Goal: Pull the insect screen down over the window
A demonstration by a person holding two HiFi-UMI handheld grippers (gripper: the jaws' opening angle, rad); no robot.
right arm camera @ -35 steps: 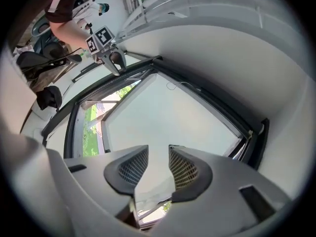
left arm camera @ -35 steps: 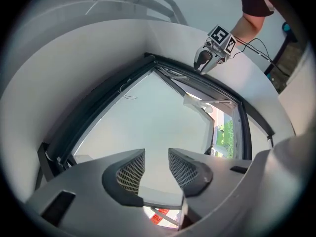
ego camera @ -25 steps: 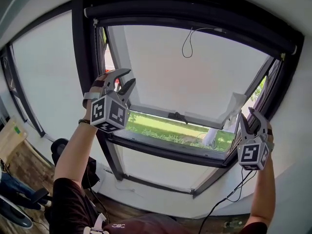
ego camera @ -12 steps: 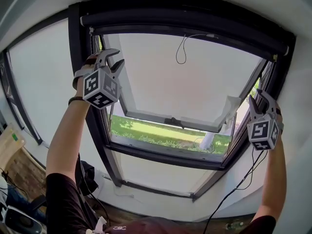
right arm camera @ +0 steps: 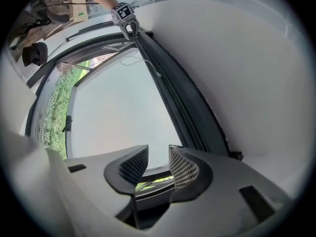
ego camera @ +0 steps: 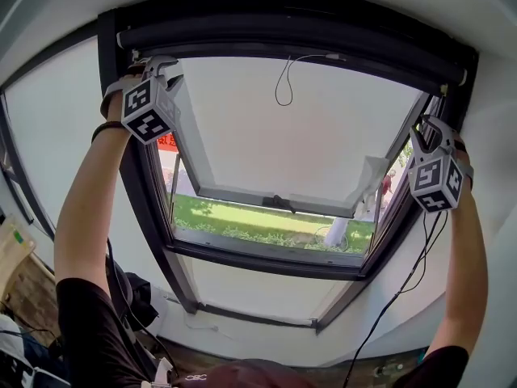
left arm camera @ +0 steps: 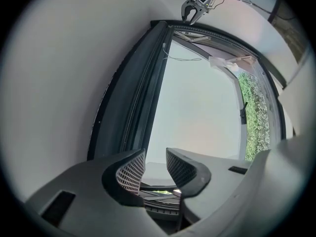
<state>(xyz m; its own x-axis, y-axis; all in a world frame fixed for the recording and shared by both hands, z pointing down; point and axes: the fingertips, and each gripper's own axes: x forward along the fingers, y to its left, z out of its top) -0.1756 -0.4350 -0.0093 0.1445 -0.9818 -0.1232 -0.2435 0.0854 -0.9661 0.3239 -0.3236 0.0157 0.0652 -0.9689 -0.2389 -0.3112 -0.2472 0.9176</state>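
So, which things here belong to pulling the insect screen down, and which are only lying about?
For the job: dark screen housing across the window top, hanging cord, left gripper, right gripper, both open.
Lying about: dark bag below the window, wooden board at lower left.

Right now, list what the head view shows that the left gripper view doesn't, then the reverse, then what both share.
Only the head view: the person's bare left forearm and the brown wooden floor below.
Only the left gripper view: the left gripper seen along its grey jaws, which stand apart with nothing between them.
Both: the long black roller cassette across the window's top, the thin dark looped cord, the white tilted-open window sash, the green grass outside, and the right gripper near the cassette's far end.
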